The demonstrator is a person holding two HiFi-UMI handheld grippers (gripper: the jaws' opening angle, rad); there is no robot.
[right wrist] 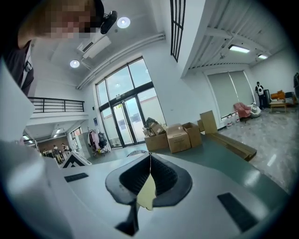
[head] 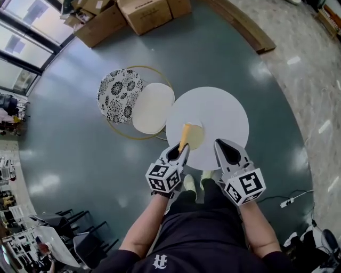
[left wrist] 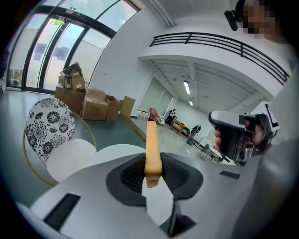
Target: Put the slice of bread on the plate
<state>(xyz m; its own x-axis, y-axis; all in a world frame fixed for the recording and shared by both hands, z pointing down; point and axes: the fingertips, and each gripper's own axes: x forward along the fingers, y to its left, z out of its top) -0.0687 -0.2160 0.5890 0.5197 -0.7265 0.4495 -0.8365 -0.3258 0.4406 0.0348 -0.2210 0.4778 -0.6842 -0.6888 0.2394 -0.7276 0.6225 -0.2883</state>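
Forearms reach out from a dark shirt, each hand carrying a gripper over the near edge of the round white counter (head: 226, 109). On the left gripper (head: 181, 151) the jaws are clamped narrowly on the slice of bread (head: 184, 134), which stands on edge and sticks out past the tips. From the left gripper's own view the bread (left wrist: 152, 144) shows as a thin upright strip pinched at its lower end. On the right gripper (head: 226, 150), just beside it, the jaws are closed tip to tip with nothing between them.

A pale plate (head: 196, 137) lies on the counter close to its near-left edge, and the bread hangs over the plate's left rim.

To do this step well, the slice probably wants carrying a little further over the plate's middle. The wrist should then roll so the slice lies flat, and the jaws should part only once it is low, since an edge-on drop could tip it off the rim.

Beyond the counter's left edge stand a white seat (head: 153, 106) and a patterned cushion (head: 119, 95), with cardboard boxes (head: 144, 13) farthest off.
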